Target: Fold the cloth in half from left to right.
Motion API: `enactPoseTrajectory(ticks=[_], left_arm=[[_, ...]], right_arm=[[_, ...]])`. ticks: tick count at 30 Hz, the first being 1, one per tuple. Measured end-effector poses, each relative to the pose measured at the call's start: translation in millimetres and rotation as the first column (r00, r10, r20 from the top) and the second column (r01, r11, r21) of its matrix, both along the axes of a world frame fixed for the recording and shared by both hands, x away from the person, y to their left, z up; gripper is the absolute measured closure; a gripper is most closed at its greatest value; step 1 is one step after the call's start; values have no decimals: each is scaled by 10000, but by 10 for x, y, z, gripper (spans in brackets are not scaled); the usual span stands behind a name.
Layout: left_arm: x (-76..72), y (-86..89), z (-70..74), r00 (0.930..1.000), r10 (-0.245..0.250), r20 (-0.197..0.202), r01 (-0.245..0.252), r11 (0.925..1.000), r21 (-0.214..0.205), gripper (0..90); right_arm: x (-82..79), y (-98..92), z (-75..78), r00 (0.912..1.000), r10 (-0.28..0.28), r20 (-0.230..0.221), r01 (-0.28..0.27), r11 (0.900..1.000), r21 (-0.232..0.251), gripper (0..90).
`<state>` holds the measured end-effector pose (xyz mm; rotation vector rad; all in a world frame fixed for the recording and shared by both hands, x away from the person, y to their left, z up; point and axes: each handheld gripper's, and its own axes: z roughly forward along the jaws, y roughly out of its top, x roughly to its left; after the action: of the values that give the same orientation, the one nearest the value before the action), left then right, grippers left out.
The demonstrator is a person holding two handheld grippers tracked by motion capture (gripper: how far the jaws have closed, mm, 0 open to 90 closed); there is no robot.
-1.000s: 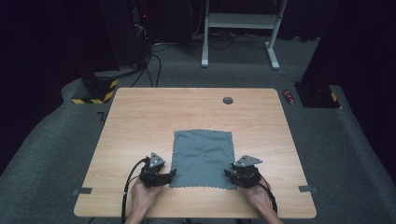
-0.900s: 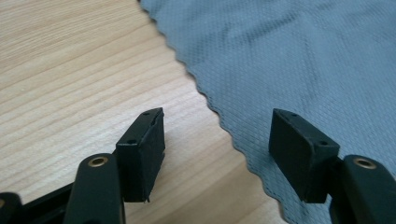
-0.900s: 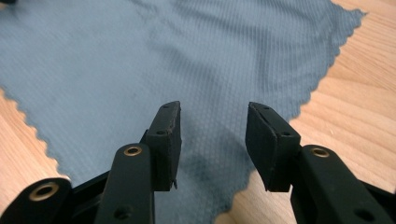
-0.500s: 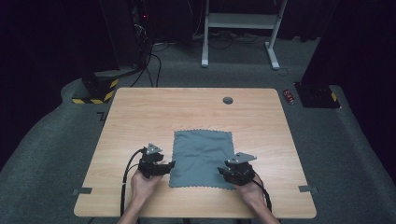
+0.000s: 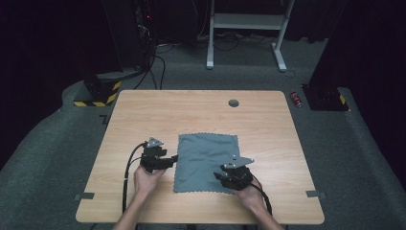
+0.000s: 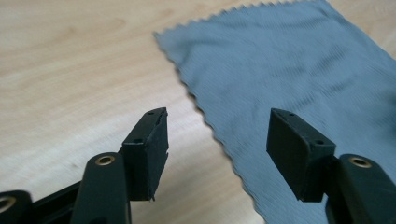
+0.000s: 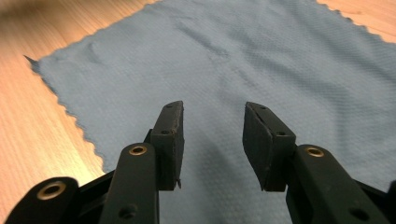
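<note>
From the high view, the grey-blue cloth [image 5: 206, 163] lies flat on the wooden tabletop [image 5: 201, 115], toward the near edge. The left claw [image 5: 173, 158] sits right at the cloth's left edge, and the right claw [image 5: 219, 175] is over its near right part.

Left gripper view: jaws spread wide, nothing between them, with the cloth's zigzag edge [image 6: 219, 140] running underneath.

Right gripper view: jaws apart, nothing gripped, hovering above the cloth [image 7: 261, 60].

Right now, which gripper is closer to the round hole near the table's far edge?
Left. The left gripper sits at the cloth's left edge; the right gripper hangs over its near right part, farther from the hole.
</note>
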<state>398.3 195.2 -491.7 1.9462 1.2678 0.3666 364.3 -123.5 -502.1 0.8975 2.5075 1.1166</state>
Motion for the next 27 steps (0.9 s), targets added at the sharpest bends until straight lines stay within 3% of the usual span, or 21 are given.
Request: enactPoseTrajectory(ticks=[2,4,8,11,13,15,27], left_arm=[[32,4,25,9997,124,197,-127,9998,145,389],[59,13,44,9994,172,305,-172,9998,-26,380],[151,11,58,9999,102,51,-103,9998,180,384],[220,-5,58,9999,126,-95,-126,9999,78,402],[291,-42,51,9997,84,-211,-74,9989,459,410],[353,-63,50,9997,41,-240,-29,9986,523,414],[603,-133,100,9992,-96,-385,118,9983,570,440]], right_arm=[[-1,27,3,10000,8,13,-8,9999,110,578],[-7,56,13,10000,20,97,-23,9996,270,575],[-16,145,38,9995,274,155,-279,9990,355,577],[-18,215,55,9989,433,172,-440,9980,447,613],[-27,278,63,9983,576,90,-579,9973,450,639],[-41,351,60,9972,751,52,-753,9964,398,655],[-164,866,10,9793,2022,118,-2024,9791,183,701]])
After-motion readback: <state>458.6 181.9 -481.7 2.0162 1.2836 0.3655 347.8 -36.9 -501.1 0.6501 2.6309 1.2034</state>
